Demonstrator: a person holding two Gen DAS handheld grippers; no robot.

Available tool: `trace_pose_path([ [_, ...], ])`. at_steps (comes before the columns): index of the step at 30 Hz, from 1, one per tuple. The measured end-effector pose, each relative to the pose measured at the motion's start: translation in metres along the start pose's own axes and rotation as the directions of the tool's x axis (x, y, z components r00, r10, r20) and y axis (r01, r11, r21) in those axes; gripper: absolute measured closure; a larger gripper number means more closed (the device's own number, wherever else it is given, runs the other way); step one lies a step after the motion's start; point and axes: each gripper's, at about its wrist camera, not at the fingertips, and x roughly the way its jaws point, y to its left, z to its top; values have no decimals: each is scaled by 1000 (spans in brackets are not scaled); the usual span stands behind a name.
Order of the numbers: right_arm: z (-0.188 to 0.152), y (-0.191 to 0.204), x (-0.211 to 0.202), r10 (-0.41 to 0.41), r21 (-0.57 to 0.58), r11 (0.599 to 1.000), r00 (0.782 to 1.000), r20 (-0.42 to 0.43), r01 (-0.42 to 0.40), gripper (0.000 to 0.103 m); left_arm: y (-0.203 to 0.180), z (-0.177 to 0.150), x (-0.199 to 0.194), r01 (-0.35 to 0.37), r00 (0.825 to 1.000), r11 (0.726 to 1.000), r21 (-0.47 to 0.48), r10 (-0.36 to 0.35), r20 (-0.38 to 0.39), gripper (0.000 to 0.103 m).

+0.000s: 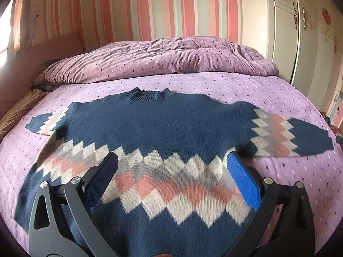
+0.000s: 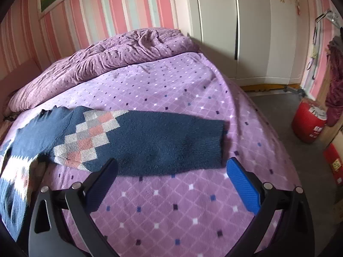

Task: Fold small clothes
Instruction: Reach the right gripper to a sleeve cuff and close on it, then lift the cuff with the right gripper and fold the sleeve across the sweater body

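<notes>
- The navy sweater point(image 1: 163, 128) lies flat, front up, on the purple bedspread point(image 1: 214, 83), its right sleeve point(image 2: 150, 141) stretched sideways.
- My left gripper point(image 1: 171, 165) and right gripper point(image 2: 171, 169) both hang wide open, holding nothing.
- I judge the knit soft, floppy and grippy, so I'd pinch a cuff or hem corner.
- Only the right view shows the sleeve cuff up close and the red drum point(image 2: 308, 122); only the left shows the collar point(image 1: 148, 95).
</notes>
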Motion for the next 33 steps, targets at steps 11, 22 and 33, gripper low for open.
trace_pose_path([
  [11,0,-28,57,-6,122,992,991,-136,23,8,-8,8,26,5,1000,1000,6,-5,24,3],
  [22,3,-28,91,-49,104,992,977,-210,72,31,-6,2,33,3,1000,1000,13,-4,11,3],
  [33,10,-13,82,-57,68,995,984,-168,69,84,-1,-3,36,83,996,997,-2,-83,-18,3],
])
